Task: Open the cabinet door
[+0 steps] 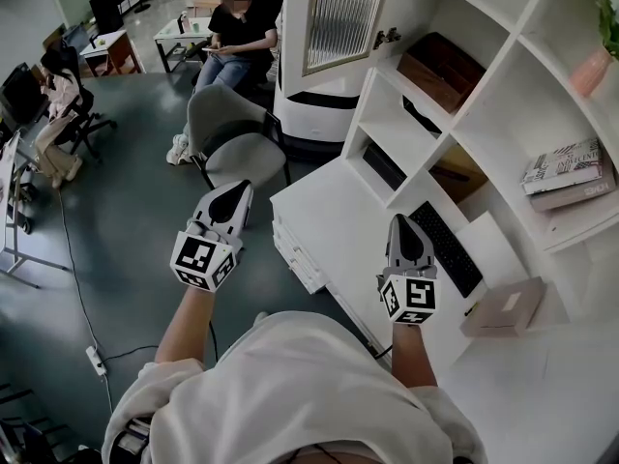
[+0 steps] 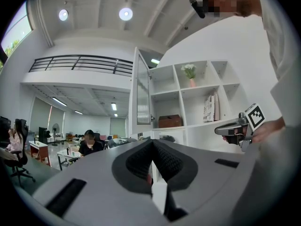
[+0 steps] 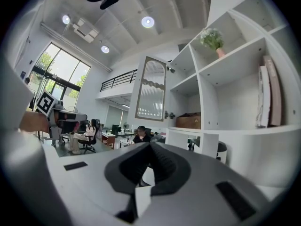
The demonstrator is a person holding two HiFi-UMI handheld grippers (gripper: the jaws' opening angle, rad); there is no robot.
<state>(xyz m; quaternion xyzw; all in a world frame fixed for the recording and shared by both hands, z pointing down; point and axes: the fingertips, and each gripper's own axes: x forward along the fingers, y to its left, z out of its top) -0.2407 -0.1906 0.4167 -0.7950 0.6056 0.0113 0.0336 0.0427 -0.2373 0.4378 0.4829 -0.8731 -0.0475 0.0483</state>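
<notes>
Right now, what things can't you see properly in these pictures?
- Head view: the cabinet door is cut off by the top edge, and I can't find its handle.
- Head view: the flowers in the pink vase run off the right edge.
- Head view: the print on the books is too small to read.
- All views: the walls of the brown box hide what's inside.

White frame and ribbed glass on the cabinet door (image 1: 343,17); white shelves (image 1: 503,75); a brown box (image 1: 440,66); grey left gripper (image 1: 238,189) and right gripper (image 1: 398,223), black-and-white patterned marker cubes (image 1: 203,259); dark grey-green floor (image 1: 126,191).
</notes>
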